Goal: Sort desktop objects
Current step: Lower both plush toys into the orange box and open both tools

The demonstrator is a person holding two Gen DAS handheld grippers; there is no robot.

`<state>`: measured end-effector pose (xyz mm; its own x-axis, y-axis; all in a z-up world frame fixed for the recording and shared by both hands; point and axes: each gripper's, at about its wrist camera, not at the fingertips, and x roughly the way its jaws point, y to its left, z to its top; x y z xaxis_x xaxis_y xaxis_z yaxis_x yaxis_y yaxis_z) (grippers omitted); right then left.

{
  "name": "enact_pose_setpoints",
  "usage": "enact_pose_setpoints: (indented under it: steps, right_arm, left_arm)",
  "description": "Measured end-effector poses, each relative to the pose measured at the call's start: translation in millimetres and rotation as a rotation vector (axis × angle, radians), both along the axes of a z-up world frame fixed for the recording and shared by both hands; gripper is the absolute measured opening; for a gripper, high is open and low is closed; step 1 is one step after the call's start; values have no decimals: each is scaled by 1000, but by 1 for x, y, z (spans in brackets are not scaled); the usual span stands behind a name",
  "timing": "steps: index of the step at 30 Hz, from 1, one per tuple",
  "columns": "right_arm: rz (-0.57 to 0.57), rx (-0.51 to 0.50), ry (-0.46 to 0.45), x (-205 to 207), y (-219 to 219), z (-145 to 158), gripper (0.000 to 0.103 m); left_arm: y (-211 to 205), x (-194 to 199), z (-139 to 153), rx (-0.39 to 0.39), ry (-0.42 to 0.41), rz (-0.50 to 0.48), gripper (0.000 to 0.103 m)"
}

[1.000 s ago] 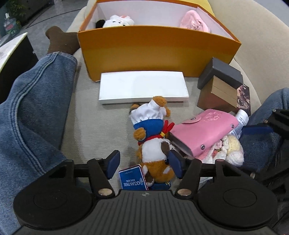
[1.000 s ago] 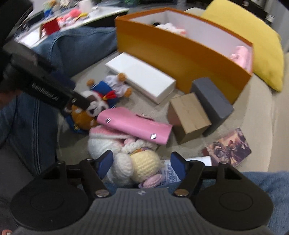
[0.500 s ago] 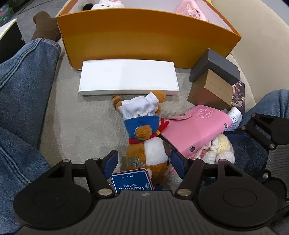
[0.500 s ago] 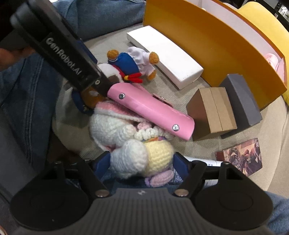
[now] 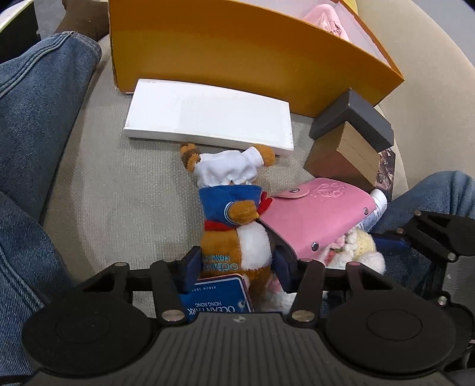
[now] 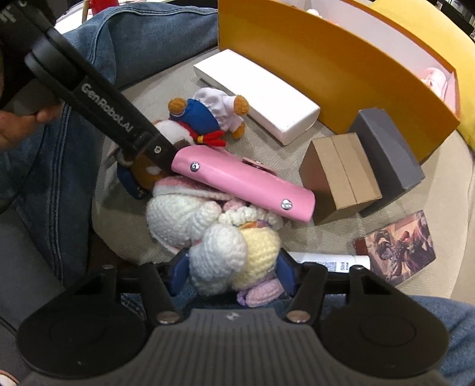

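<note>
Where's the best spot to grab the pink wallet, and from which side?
Probably the pink wallet at its free end by the brown box, pinching across its thin thickness from above. The other end is crowded by the left claw and plush.

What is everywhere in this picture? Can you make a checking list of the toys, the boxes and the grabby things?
Surface: beige cushion, crowded.
Job's things: plush bear in chef hat lying by the white flat box; crocheted doll partly under the pink snap wallet; orange storage box behind, pink item inside.
Clutter: brown cardboard box touching grey box; picture card; white tube.
Grippers: left hand-held gripper fingers either side of the bear's head, contact unclear; right hand-held gripper fingers either side of the doll, contact unclear.
Cables: nothing seen.
Surroundings: jeans-clad legs both sides; yellow pillow.
</note>
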<state>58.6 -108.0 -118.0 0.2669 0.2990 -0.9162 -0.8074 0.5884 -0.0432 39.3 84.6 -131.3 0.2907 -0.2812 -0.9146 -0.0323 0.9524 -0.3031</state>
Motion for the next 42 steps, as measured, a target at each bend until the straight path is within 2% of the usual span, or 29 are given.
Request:
enact_pose_setpoints:
  steps: [3,9,16,23,27,31,36,39,42]
  right_arm:
    - [-14,20,1,0,-8,9,61]
    - [-87,125,49,2,-28,31,61]
    - [-196,264,108,2,-59,52,61]
    - [-311,404,117,8,-85,79,61]
    - [-396,482,111,20,-82,93,61]
    - [-473,559,99,40,-84,114,61]
    - [-533,626,54,76,-78,147,61]
    - [-588,650,25,104,-70,161,61]
    - [-662,660,15,136,-59,162,61]
  left_arm:
    - [-1,-3,3,2,-16,6,54]
    - [3,-13,17,14,-61,36,52]
    - [12,-30,43,3,-134,68,52]
    - [14,-38,71,3,-216,86,52]
    - [12,-33,96,5,-287,73,52]
    - [12,-18,126,-11,-357,54,52]
    - [10,21,161,-2,-423,14,52]
    - [10,57,173,23,-435,4,52]
    - [13,98,173,25,-416,11,52]
